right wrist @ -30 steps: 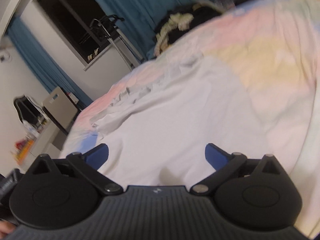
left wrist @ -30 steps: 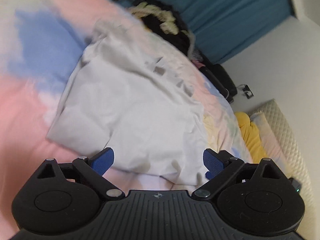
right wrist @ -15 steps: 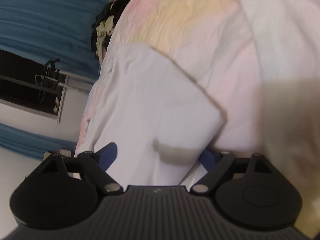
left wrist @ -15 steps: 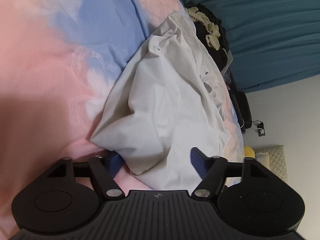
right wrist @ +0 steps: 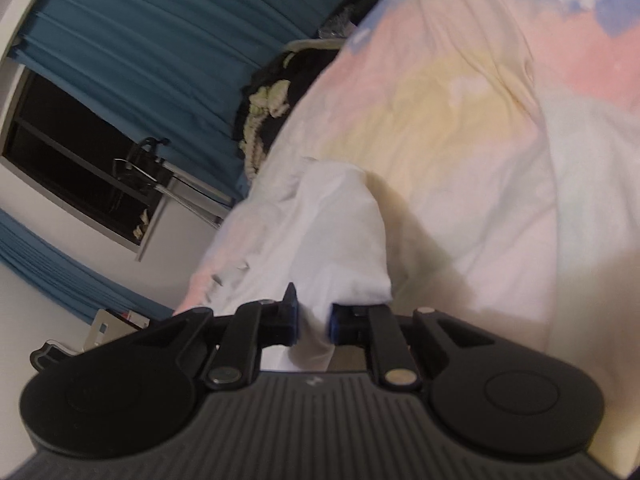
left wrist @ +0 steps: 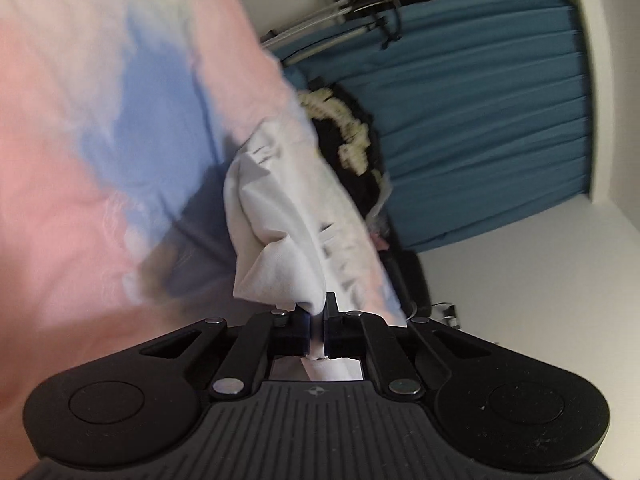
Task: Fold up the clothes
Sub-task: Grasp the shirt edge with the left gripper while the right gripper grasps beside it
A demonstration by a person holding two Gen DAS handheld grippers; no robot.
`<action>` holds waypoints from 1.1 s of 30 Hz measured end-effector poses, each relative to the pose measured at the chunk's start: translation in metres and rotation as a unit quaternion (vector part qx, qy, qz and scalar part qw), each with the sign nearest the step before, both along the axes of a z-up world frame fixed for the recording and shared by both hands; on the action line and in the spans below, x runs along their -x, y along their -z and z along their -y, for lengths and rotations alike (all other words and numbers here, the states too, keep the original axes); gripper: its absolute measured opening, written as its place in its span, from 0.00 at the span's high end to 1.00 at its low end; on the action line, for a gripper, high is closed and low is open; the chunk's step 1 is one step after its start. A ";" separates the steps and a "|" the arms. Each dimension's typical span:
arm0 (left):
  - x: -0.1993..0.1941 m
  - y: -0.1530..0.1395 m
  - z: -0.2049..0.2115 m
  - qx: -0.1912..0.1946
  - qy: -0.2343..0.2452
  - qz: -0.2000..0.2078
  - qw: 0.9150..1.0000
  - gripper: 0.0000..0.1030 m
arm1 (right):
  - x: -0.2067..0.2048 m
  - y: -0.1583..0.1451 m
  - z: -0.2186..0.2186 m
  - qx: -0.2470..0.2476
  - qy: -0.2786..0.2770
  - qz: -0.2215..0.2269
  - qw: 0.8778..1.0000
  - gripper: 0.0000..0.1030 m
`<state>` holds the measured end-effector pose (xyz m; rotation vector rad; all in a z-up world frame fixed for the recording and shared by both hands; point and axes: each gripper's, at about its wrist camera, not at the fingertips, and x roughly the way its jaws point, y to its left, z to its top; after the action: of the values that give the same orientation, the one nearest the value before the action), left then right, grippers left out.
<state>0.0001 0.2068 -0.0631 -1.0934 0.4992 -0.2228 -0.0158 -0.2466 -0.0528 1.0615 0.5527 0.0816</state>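
**Both grippers clamped on the white garment**

Pastel bedspread [left wrist: 100,160] fills the left wrist view — my left gripper [left wrist: 316,330] pinches the white garment [left wrist: 280,232] at centre. Right wrist view: my right gripper [right wrist: 313,322] grips bunched cloth at lower centre — teal curtain [right wrist: 160,32] upper left.

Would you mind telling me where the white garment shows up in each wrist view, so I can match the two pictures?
Left wrist: the white garment runs from picture centre down into the left gripper, pinched there.
Right wrist: it fills the lower centre, bunched between the right gripper fingers.
Shared landmark: the teal curtain, with the black and cream pile in front.
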 end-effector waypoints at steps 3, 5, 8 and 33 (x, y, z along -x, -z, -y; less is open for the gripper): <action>0.029 -0.019 0.005 0.002 -0.004 0.032 0.999 0.94 | 0.008 -0.014 0.002 0.003 0.003 0.019 1.000 0.86; 0.050 -0.027 0.010 0.005 0.000 0.040 0.999 0.94 | 0.014 -0.023 0.003 0.006 0.005 0.031 0.999 0.86; 0.087 -0.038 0.012 0.016 0.010 0.051 0.998 0.94 | 0.041 -0.031 0.011 -0.021 0.000 0.019 1.000 0.86; -0.133 0.012 -0.009 -0.060 -0.033 -0.044 0.997 0.93 | -0.165 0.016 -0.016 -0.043 0.026 -0.079 0.996 0.81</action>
<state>0.1329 0.2161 -0.0755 -1.0031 0.5479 -0.0862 0.1491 -0.2310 -0.0688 1.1720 0.6693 -0.0246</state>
